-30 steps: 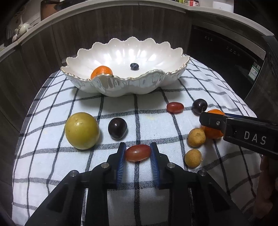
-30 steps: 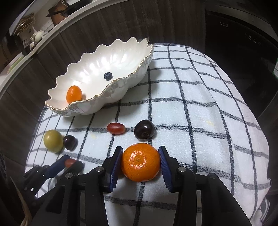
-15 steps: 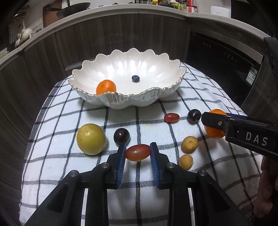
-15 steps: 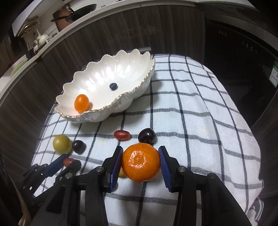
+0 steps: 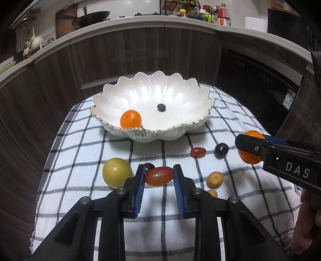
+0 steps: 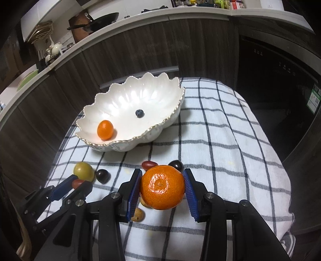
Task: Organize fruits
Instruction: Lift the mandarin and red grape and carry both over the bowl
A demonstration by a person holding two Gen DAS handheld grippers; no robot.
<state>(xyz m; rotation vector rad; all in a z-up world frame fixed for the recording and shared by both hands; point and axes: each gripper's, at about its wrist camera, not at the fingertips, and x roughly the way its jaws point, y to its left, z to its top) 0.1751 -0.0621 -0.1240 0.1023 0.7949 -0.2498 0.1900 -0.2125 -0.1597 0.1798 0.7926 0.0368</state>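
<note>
A red grape (image 5: pixel 159 176) and a mandarin (image 6: pixel 162 187) are clamped aloft. The scalloped white bowl (image 5: pixel 180 128) at 12 o'clock holds a kumquat (image 5: pixel 130 119) and blueberry (image 5: pixel 161 107).

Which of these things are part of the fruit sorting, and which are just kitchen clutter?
Part of the job: white bowl, red grape in left gripper, mandarin in right gripper, loose fruits on the checked cloth.

Just lying about: wok, bottles, teapot.
</note>
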